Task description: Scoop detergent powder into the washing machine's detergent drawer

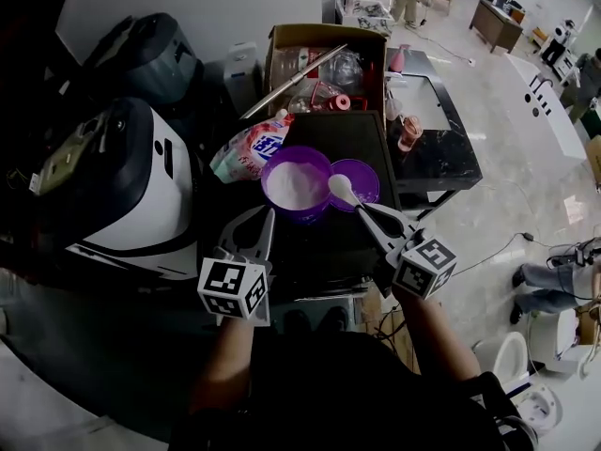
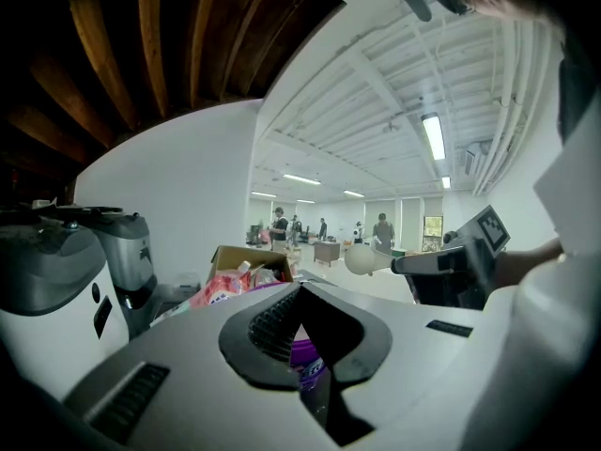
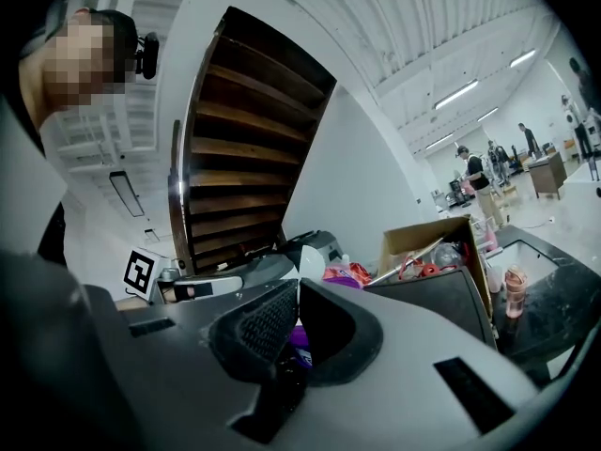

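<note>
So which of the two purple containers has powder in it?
The larger purple tub, nearer the left gripper: white powder fills it. The smaller purple dish to its right, behind the white spoon, shows only a bare purple inside.

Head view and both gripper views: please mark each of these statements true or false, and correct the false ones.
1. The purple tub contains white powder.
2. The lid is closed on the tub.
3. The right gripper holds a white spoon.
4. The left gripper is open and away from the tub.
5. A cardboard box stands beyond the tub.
1. True: the purple tub holds white powder.
2. False: the purple lid lies beside the tub, on its right, and the tub is open.
3. True: the right gripper is shut on the white spoon.
4. False: the left gripper is shut on the tub's wall.
5. True: the cardboard box stands behind the tub.
</note>
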Demonstrator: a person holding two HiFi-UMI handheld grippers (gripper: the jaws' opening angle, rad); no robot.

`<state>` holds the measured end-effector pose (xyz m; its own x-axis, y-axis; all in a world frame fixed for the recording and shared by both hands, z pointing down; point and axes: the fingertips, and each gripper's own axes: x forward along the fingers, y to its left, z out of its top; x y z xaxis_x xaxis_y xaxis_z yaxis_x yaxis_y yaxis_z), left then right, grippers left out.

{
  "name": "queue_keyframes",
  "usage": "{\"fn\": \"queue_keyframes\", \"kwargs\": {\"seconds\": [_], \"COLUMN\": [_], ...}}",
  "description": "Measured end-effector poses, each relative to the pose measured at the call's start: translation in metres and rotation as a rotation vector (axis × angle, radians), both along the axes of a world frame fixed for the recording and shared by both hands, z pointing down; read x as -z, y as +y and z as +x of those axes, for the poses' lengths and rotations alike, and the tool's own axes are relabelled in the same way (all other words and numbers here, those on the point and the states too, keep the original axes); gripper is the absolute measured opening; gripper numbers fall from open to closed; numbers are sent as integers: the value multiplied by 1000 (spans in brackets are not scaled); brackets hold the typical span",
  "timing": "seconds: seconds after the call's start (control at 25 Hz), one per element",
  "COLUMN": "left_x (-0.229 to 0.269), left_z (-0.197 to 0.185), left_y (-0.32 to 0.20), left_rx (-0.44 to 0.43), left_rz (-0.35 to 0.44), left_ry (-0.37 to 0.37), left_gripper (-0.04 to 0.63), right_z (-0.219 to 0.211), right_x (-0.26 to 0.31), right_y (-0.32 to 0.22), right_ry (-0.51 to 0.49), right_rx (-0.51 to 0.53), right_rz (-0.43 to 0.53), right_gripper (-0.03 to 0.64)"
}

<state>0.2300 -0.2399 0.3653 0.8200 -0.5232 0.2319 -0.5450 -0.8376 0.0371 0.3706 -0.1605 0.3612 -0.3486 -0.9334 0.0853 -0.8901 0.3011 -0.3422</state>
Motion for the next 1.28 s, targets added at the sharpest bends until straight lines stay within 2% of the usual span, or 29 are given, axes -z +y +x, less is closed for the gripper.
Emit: {"fn": "queue_keyframes", "kwargs": {"seconds": [0.44,0.56,0.72,0.92,1.28], "left_x": [-5,-8,-9,-10,-15], "left_z": [-38,-39,-36,-31,-25], "left_y": [-21,-24,-24,-27,-36], "left_rx": [-58,-69,-85,-90,-68], "left_rz": [-17,-28,-40,-46,-53], "left_ry": [42,48,51,47,57], "left_gripper": [8,8,8,8,8], "right_z": [-31,-29,-28,-28,-27], "right_x": [9,0,-6,-16,-34], "right_y": [-38,-44,-52,-68,-85], "right_ry": [156,241,304,401,682], "right_rx": [-23,-21,0,58,189], "right_rz": [-43,-80,-122,-181,-259], "right_gripper": [20,20,20,20,20]}}
